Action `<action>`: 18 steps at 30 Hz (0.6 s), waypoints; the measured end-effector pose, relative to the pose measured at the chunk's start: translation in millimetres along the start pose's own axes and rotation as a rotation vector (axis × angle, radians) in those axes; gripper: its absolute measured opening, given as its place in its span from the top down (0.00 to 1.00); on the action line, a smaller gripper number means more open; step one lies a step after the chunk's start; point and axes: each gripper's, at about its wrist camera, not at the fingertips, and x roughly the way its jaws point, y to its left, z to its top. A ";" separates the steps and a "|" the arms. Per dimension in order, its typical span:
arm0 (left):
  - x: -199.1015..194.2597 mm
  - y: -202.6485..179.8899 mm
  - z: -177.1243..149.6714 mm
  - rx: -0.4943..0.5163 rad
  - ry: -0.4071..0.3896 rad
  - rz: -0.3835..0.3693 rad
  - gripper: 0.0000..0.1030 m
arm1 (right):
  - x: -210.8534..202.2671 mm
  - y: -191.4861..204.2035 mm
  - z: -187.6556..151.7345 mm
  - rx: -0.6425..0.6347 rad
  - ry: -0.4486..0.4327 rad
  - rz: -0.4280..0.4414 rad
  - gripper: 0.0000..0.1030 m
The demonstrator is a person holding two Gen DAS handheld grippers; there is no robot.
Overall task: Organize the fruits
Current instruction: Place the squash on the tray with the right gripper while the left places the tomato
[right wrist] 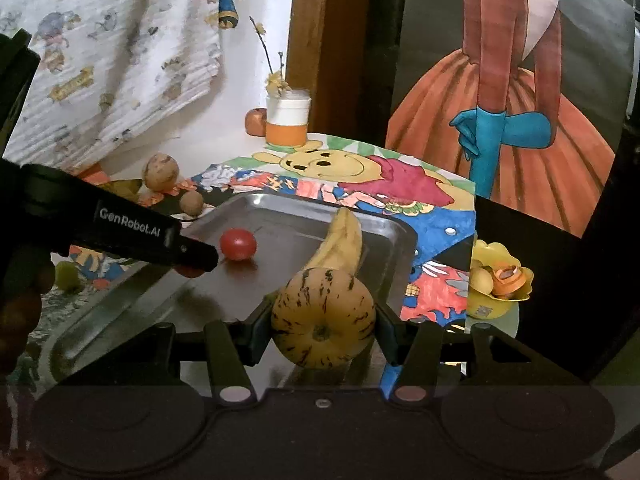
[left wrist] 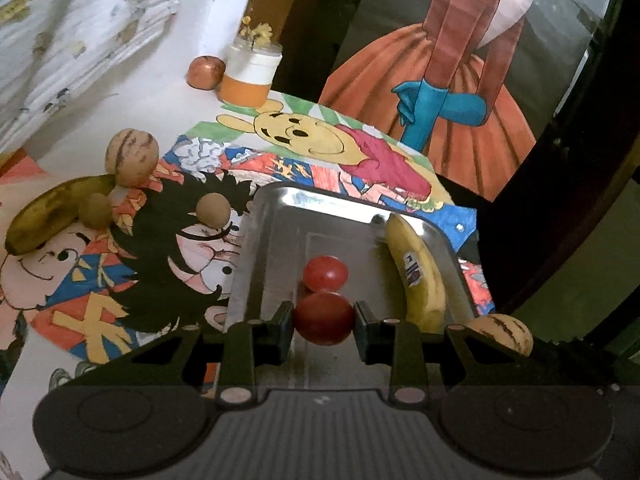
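The left gripper (left wrist: pixel 324 322) is clamped on a red tomato (left wrist: pixel 324 323), both pads pressed against its sides, just above the near end of the steel tray (left wrist: pixel 280 216). The right gripper (right wrist: pixel 323 322) holds a striped melon (right wrist: pixel 323 318), yellow with dark streaks, its jaws spread wider round it, over the tray's near right part.

Inside the tray, a second tomato (left wrist: pixel 325 273) lies on the floor just beyond the held one, and a banana (left wrist: pixel 420 276) with a sticker lies along the right wall. In the right wrist view the left gripper's black finger (right wrist: pixel 120 232) reaches in over the tray from the left, close to the loose tomato (right wrist: pixel 238 244).

Left of the tray, on the cartoon mat (left wrist: pixel 100 280), sit a small brown fruit (left wrist: pixel 214 210) nearest the tray, then another (left wrist: pixel 94 210), a second striped melon (left wrist: pixel 131 158) and a darker banana (left wrist: pixel 48 216) farther out. Well beyond the tray stands an orange-and-white jar (left wrist: pixel 250 76) with a reddish fruit (left wrist: pixel 205 72) touching its left side. Right of the tray, off the mat's edge, a yellow flower-shaped dish (right wrist: pixel 500 284) holds small pieces I cannot identify. A painting of an orange dress (right wrist: pixel 516 120) stands behind the tray.
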 end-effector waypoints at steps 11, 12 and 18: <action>14.3 2.7 -4.3 0.014 0.016 0.015 0.66 | 10.6 0.8 -4.3 -0.003 0.019 -0.005 0.46; 14.3 2.9 -4.5 0.014 0.014 0.015 0.66 | 10.9 1.0 -4.4 -0.004 0.018 -0.006 0.46; 15.8 2.6 -4.0 0.010 0.009 0.018 0.65 | 11.5 1.8 -4.4 -0.007 0.017 -0.007 0.46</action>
